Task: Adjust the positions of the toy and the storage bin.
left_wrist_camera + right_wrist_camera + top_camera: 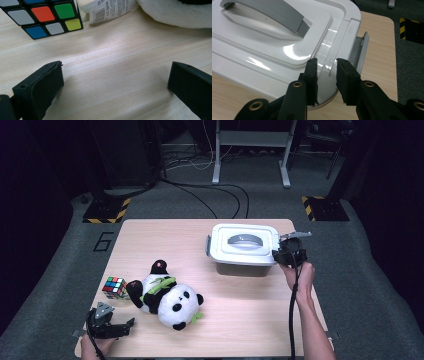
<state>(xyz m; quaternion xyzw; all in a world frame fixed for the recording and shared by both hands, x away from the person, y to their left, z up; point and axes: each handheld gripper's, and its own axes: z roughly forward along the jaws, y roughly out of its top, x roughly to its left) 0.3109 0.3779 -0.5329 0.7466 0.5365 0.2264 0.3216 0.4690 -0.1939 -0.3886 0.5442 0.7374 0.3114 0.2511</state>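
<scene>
Tool check, right one first: right tool point(326, 75) sits at the right end of the white box lid point(274, 47), jaws drawn in to a narrow gap, straddling the lid's edge rib right next to the grey side latch point(359, 50). The pads look close to that rib, but I can't tell whether they actually pinch it, so I'd call it not gripped yet. My read: this is the unlatching step, and the tool is lined up to catch the lid edge or flip the latch, which stands swung out from the box. In the high view the right tool point(290, 252) is at the box point(243, 262) end nearest the worktop's right edge.

Left tool point(115, 82): jaws wide apart, nothing between them, just bare worktop point(112, 57). It's parked at the near left corner, low over the surface, likely kept clear while the right side works. Ahead of it are the colour cube point(45, 18) and the panda plush point(167, 297), whose paper tag point(110, 10) lies just beside the cube. Neither is touched.

Box sits toward the far right of the worktop, lid on, grey handle point(243, 240) lying flat on top. Plush and cube are well apart from it.
</scene>
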